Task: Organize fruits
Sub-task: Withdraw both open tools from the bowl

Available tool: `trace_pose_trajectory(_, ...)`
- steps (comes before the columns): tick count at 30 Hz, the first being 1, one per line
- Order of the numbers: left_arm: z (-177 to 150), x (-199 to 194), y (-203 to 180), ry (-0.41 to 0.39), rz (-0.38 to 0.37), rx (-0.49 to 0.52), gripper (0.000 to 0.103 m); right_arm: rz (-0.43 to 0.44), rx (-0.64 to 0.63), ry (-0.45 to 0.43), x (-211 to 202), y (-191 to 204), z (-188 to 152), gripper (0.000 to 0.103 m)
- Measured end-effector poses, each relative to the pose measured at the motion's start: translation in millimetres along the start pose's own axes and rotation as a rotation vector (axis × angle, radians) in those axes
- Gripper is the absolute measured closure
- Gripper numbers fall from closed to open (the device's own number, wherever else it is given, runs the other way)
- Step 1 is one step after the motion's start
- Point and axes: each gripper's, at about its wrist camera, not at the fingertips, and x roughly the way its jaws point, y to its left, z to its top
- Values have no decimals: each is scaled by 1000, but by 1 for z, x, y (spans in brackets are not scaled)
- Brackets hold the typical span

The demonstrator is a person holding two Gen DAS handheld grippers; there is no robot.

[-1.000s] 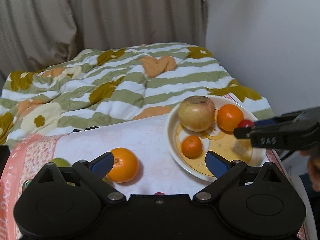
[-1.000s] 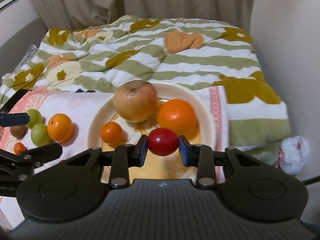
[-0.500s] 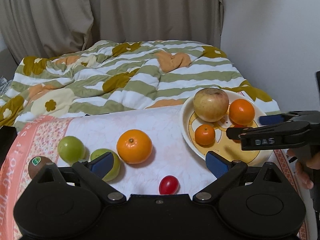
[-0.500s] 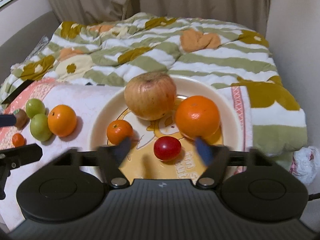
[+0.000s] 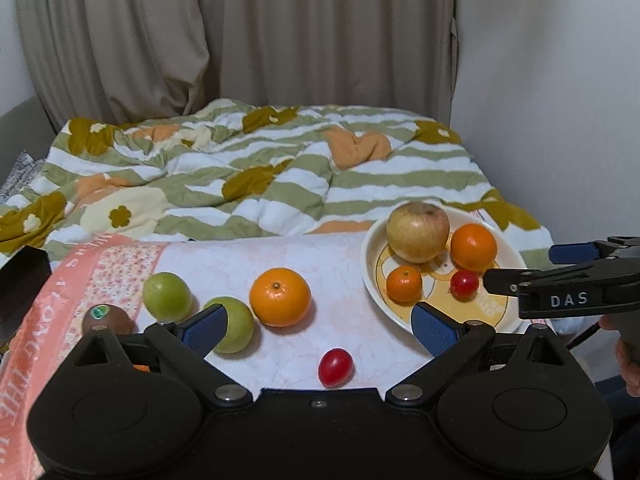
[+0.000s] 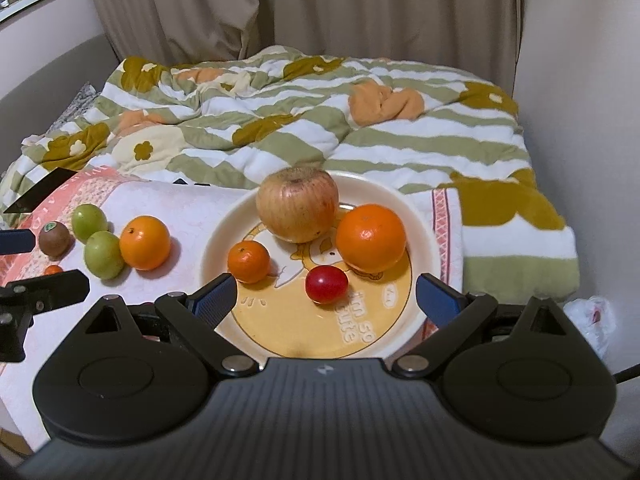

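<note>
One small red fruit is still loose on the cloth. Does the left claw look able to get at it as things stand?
Probably yes. The left claw is open and the red cherry tomato lies just ahead of its base, with bare cloth around it; the nearest orange sits apart.

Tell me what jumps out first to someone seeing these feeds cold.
The plate at right, holding a big apple, two oranges, and a red cherry tomato lying free in front of the open right gripper. Left of it, on the pink cloth, sit an orange, two green fruits, a kiwi and another red tomato.
</note>
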Motion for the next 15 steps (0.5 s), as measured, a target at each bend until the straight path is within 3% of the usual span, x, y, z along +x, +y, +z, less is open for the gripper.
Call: trace_pose_trajectory(15,-22,-72,46,-69,120,-61,3,48,-50,-53,-57,43,2,0)
